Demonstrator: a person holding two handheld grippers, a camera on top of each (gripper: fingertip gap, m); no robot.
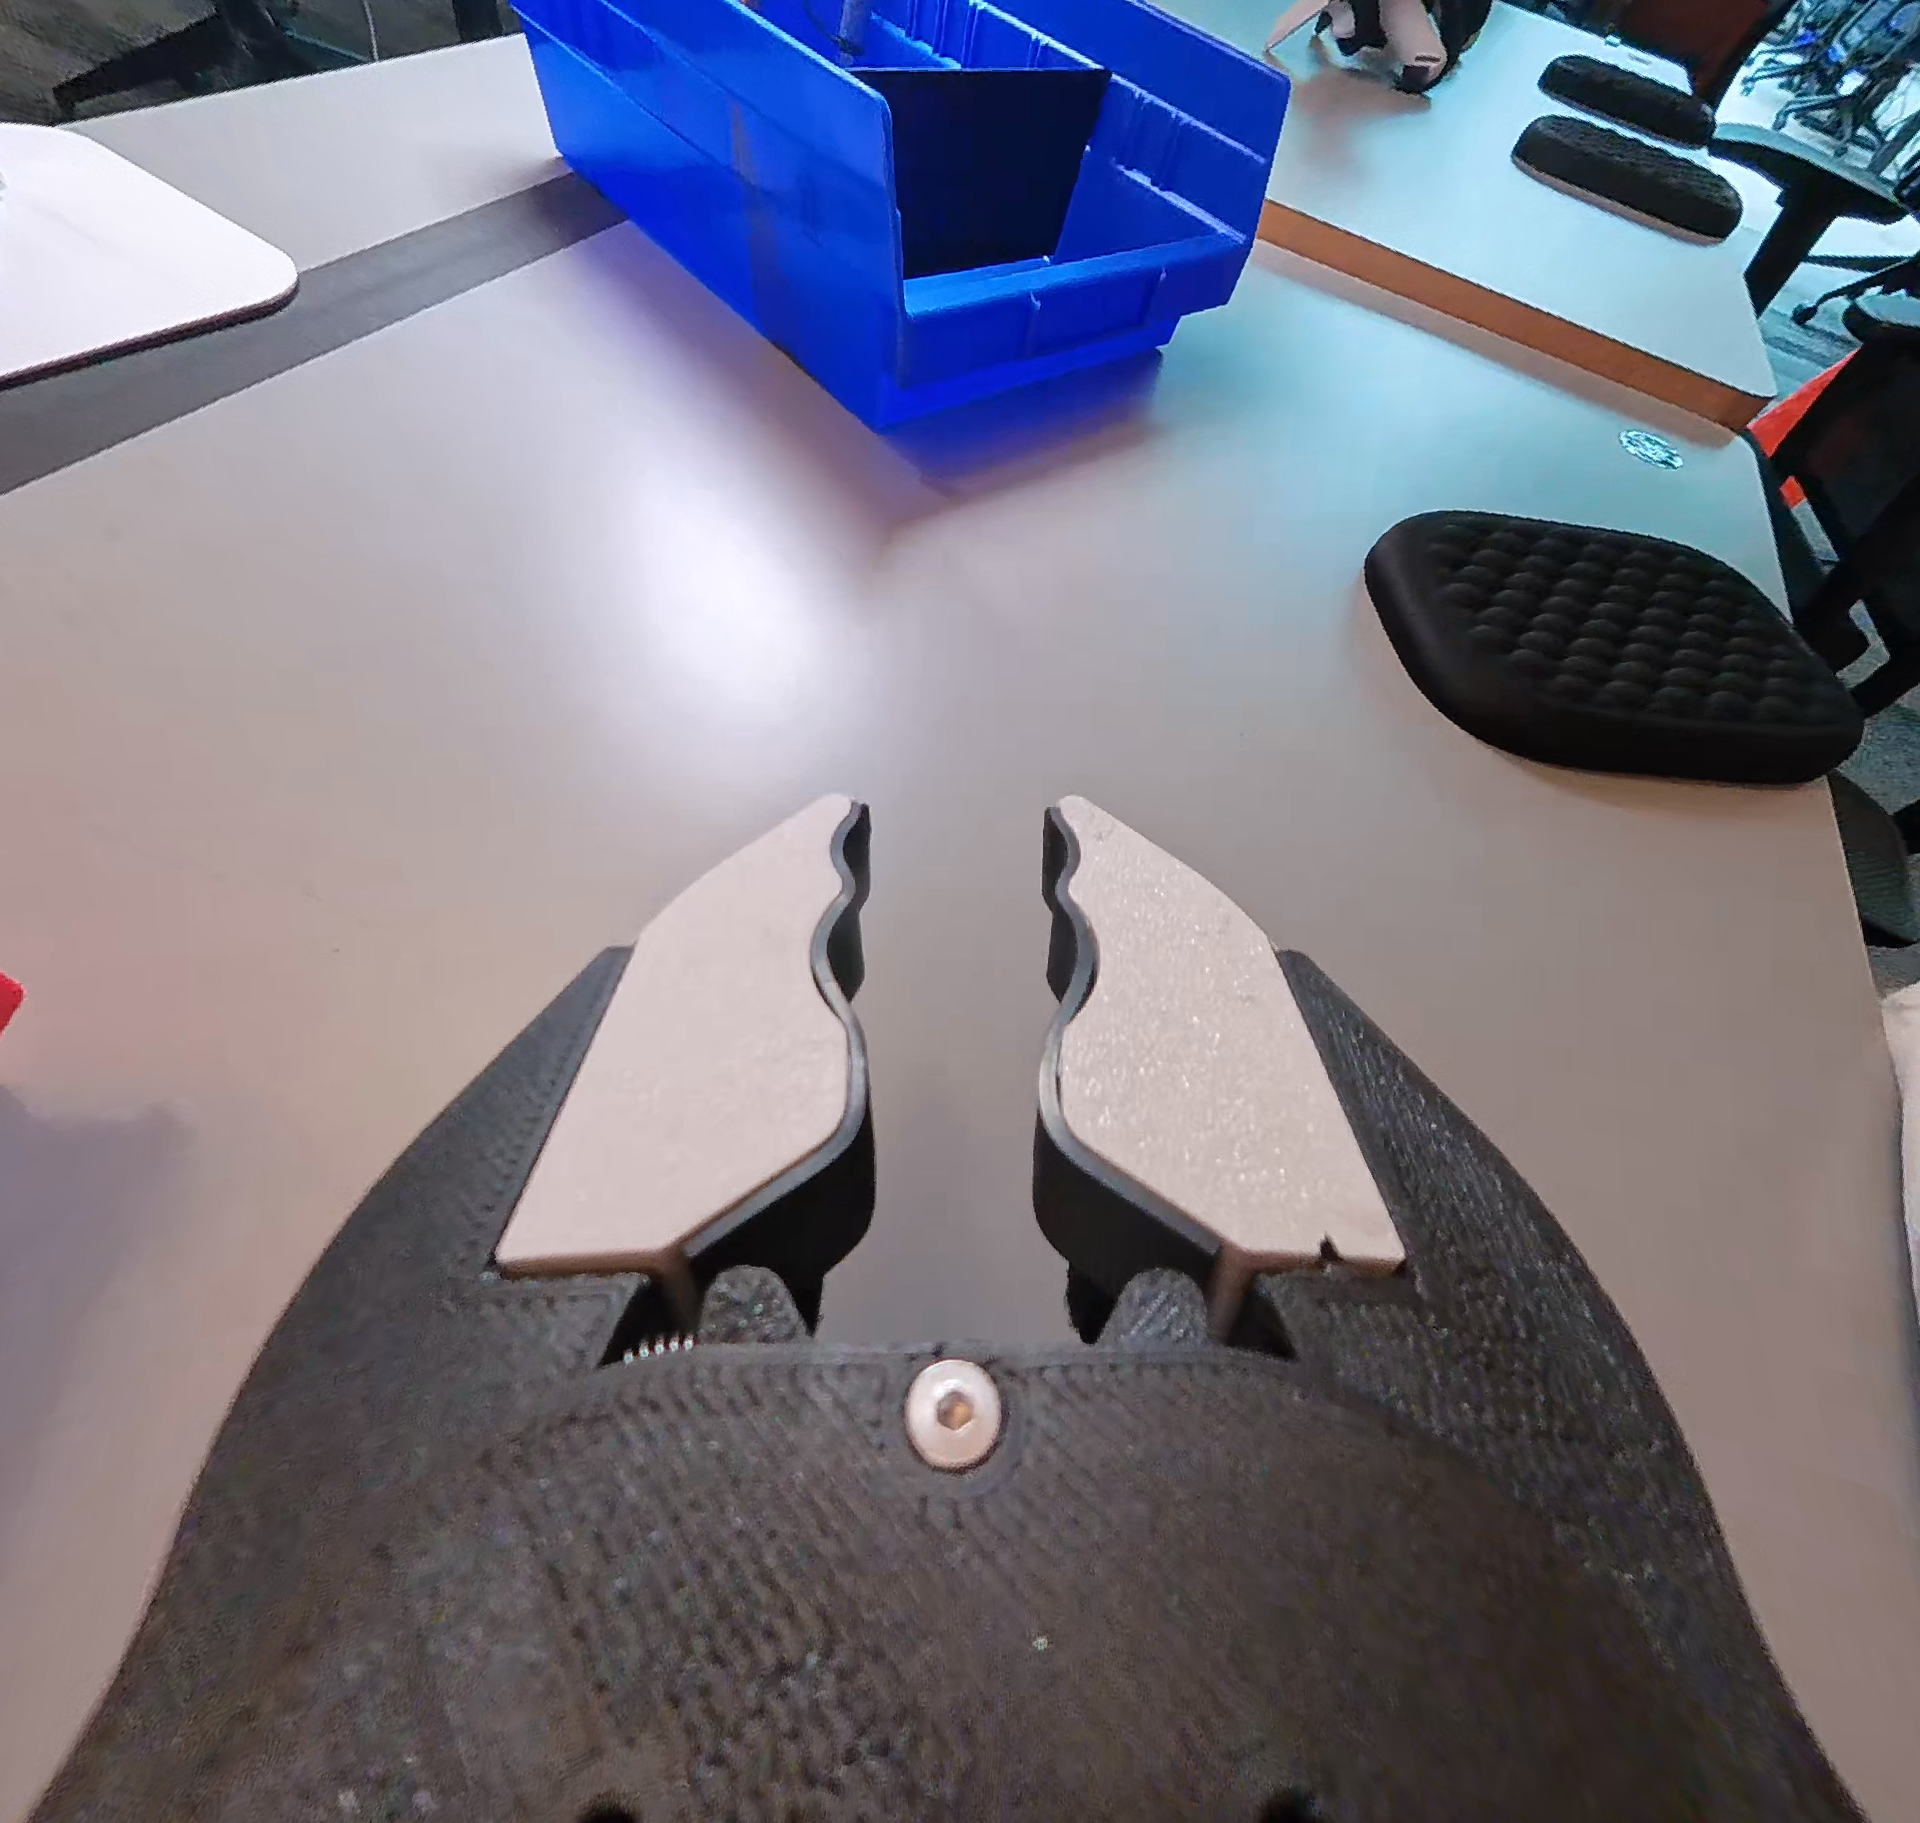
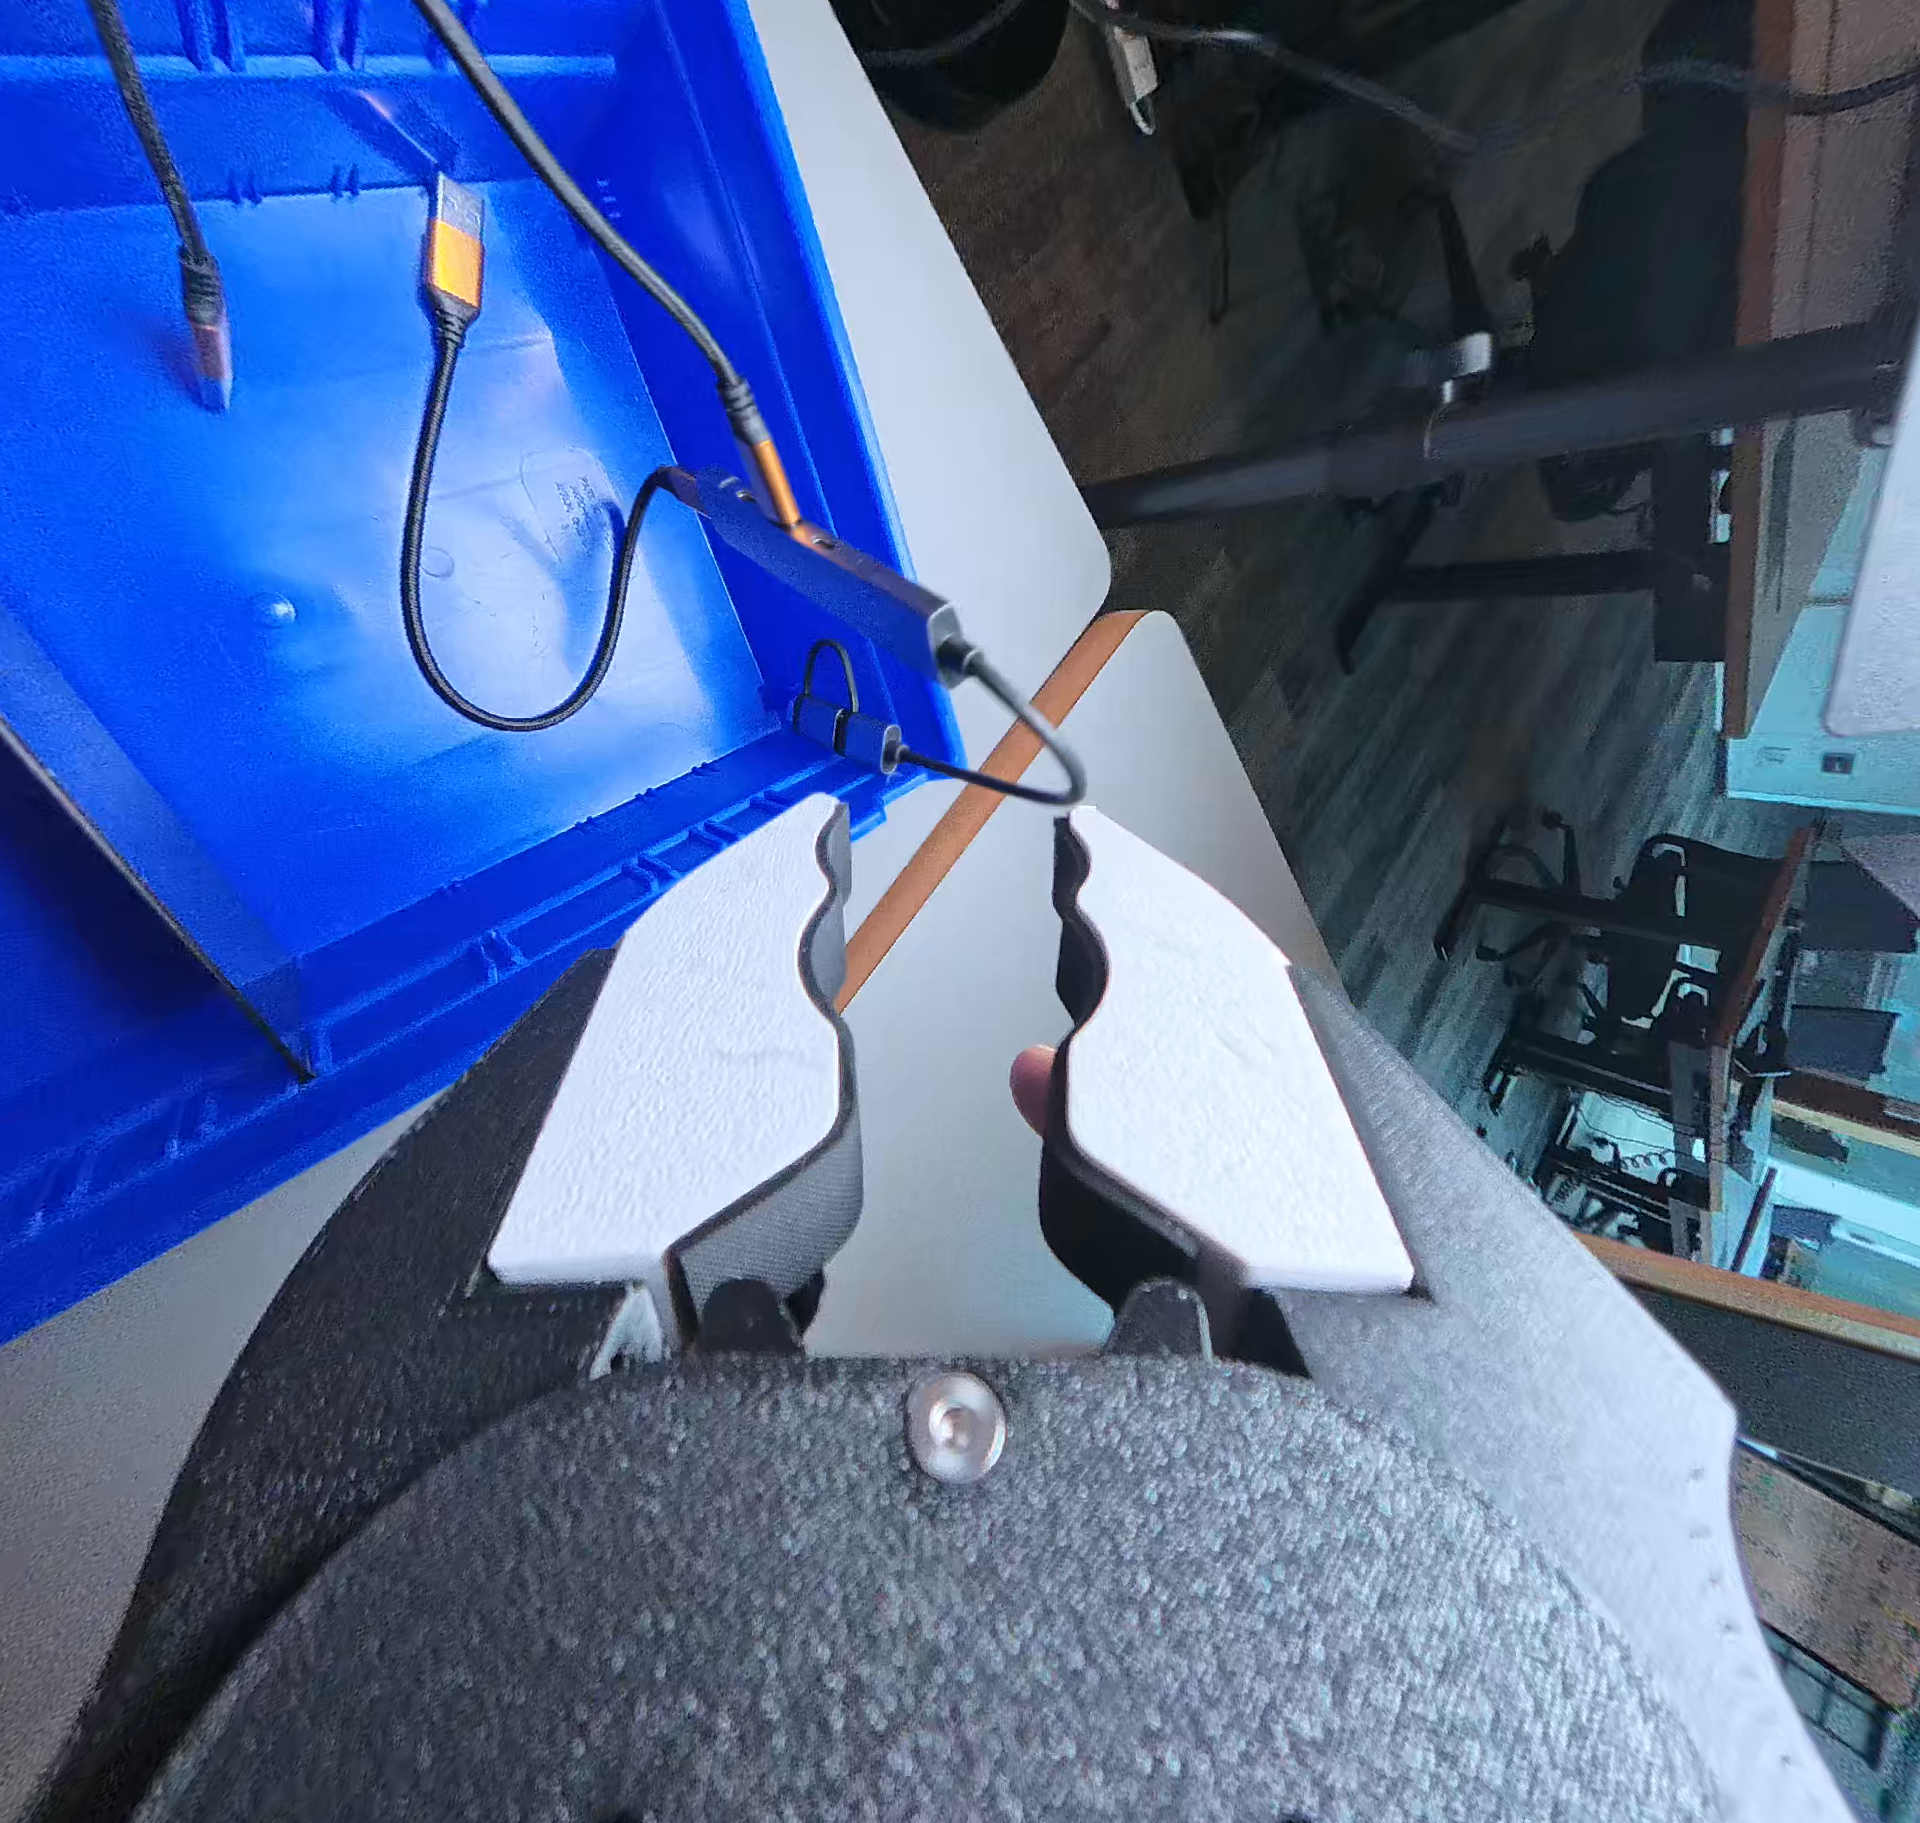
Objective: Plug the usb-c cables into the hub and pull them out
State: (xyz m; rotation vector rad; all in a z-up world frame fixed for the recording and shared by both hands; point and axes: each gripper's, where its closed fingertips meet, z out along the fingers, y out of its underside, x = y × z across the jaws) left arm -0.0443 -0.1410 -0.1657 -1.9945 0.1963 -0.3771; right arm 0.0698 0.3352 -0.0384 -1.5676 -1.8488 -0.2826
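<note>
The blue bin holds a dark grey hub that leans against its right wall. A black cable with an orange plug is plugged into the hub's side. A braided cable with an orange USB plug lies loose on the bin floor, and another plug hangs at the left. The hub's short lead loops over the bin's corner. My right gripper is open and empty just outside that corner. My left gripper is open and empty over the table, well short of the bin.
The grey table carries a black bumpy pad at the right edge and a white board at the far left. The bin has a dark divider. A fingertip shows behind my right gripper's fingers. The table edge and floor lie right of the bin. The gap from one gripper's tips to the other's is roughly 50 cm.
</note>
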